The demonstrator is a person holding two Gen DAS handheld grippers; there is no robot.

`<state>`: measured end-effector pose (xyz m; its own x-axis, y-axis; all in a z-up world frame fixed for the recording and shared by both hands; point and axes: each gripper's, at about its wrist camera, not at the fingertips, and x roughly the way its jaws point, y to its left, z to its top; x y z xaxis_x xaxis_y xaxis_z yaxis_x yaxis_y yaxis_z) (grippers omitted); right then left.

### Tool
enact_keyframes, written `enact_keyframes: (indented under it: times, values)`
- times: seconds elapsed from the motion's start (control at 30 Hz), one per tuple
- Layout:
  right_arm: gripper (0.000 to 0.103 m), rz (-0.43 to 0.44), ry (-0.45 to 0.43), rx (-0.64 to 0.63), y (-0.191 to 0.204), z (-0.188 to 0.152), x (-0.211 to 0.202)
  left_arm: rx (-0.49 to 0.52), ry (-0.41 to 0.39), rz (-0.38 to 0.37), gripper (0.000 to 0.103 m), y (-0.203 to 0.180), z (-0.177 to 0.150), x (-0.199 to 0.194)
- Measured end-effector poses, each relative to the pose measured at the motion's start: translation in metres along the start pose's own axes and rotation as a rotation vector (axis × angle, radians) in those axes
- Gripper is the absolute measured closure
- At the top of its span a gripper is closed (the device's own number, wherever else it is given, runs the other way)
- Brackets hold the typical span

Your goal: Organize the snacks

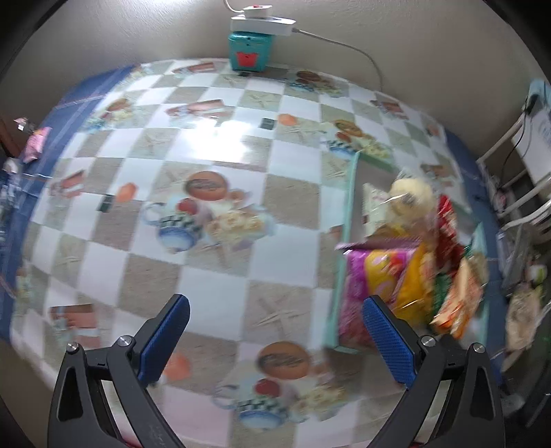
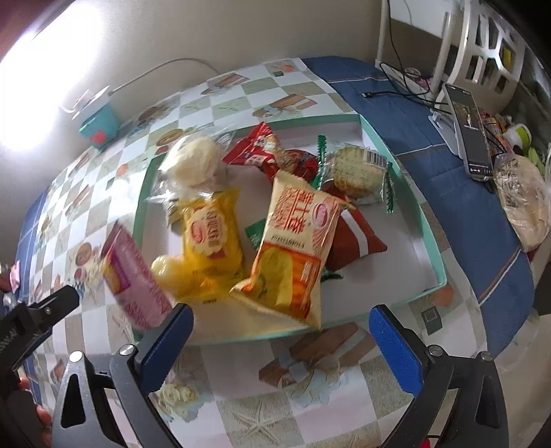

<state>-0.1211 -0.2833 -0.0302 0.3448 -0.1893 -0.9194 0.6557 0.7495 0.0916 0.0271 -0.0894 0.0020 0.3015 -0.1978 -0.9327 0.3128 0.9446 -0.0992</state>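
Note:
A shallow mint-green tray point(image 2: 406, 193) on the checked tablecloth holds several snack packets: a yellow packet point(image 2: 213, 237), an orange-and-cream packet point(image 2: 296, 248), red packets point(image 2: 272, 151), a white bun in clear wrap point(image 2: 194, 162) and a round cracker pack point(image 2: 358, 170). A pink packet point(image 2: 137, 275) leans over the tray's left rim. My right gripper point(image 2: 280, 329) hangs open above the tray's near rim, nothing between its fingers. In the left wrist view my left gripper point(image 1: 275, 324) is open over bare cloth, with the tray point(image 1: 347, 206) and pink packet point(image 1: 354, 293) to its right.
A teal box point(image 1: 249, 51) under a white power strip point(image 1: 261, 24) stands at the table's far edge by the wall. A phone on a stand point(image 2: 470, 134), cables and a bagged flatbread point(image 2: 523, 200) lie on the blue cloth right of the tray. A small pink wrapper point(image 1: 34, 143) lies far left.

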Motion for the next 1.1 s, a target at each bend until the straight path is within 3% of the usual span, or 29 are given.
enact_keyframes:
  times: [0.1,0.3,0.47,0.77,1.1]
  values:
    - [0.000,0.002,-0.002,-0.034,0.005,-0.010,-0.003,0.020,-0.023,0.064,0.003,0.005,-0.011,-0.005]
    - [0.000,-0.005,-0.005,-0.057,0.007,-0.025,-0.008,0.002,-0.009,0.059,0.003,0.018,-0.028,-0.011]
    - [0.000,-0.010,-0.011,-0.072,0.007,-0.035,-0.012,0.009,-0.016,0.147,0.003,0.020,-0.038,-0.016]
    - [0.000,-0.014,-0.022,-0.085,0.009,-0.034,-0.015,0.048,-0.004,0.154,0.003,0.016,-0.044,-0.018]
    - [0.000,-0.025,-0.031,-0.115,0.014,-0.030,-0.017,0.022,0.035,0.133,0.003,0.023,-0.041,-0.014]
